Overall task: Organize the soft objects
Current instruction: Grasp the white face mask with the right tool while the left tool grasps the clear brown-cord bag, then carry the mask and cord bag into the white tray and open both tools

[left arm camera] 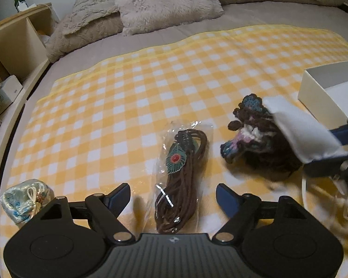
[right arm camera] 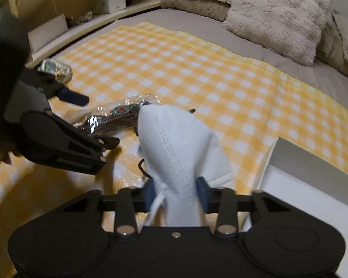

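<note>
My right gripper is shut on a folded white face mask and holds it above the checked blanket; the mask also shows in the left wrist view. Under it lies a dark crocheted piece with blue and pink trim. My left gripper is open and empty, low over a plastic-wrapped brown cord necklace with a teal feather pendant. The necklace shows in the right wrist view too. A pale silk drawstring pouch lies at the left.
A yellow-and-white checked blanket covers the grey bed. An open white box stands at the right, also in the right wrist view. Fluffy pillows lie at the head. A wooden shelf with a tissue box and bottle stands left.
</note>
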A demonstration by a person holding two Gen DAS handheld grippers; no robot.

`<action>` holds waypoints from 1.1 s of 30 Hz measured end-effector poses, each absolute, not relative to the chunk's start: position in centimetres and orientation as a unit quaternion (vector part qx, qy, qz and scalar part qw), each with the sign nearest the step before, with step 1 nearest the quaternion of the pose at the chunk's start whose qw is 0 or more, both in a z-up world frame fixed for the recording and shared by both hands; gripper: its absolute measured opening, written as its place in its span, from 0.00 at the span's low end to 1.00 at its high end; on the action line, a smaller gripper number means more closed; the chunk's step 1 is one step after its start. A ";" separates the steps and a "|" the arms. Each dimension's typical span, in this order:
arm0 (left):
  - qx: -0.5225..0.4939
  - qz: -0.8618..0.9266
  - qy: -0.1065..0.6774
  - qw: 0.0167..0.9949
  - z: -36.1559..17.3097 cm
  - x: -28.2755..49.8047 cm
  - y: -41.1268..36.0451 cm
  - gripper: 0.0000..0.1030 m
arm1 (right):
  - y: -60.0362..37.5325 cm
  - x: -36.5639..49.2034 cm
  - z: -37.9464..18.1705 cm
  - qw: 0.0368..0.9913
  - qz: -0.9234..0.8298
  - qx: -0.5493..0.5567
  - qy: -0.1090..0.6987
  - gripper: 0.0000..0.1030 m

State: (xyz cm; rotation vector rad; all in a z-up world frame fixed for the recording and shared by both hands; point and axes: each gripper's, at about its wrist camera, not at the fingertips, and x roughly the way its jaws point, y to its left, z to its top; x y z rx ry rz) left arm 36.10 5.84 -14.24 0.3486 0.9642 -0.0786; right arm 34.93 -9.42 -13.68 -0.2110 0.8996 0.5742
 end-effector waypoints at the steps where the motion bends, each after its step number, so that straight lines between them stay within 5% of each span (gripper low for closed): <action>1: 0.164 -0.039 0.463 0.870 -14.3 36.2 5.8 0.68 | -9.8 35.0 -13.4 0.856 0.273 -0.094 0.428 0.23; 3: 0.155 -0.038 0.475 0.866 -14.4 36.5 5.7 0.45 | -10.4 34.9 -13.0 0.857 0.275 -0.083 0.428 0.16; 9: 0.135 -0.027 0.481 0.866 -13.8 36.6 5.5 0.33 | -11.9 34.4 -11.3 0.865 0.276 -0.062 0.414 0.09; 33: 0.045 0.002 0.348 0.936 -3.7 29.6 6.1 0.31 | -17.7 30.0 -4.2 0.911 0.242 -0.009 0.334 0.08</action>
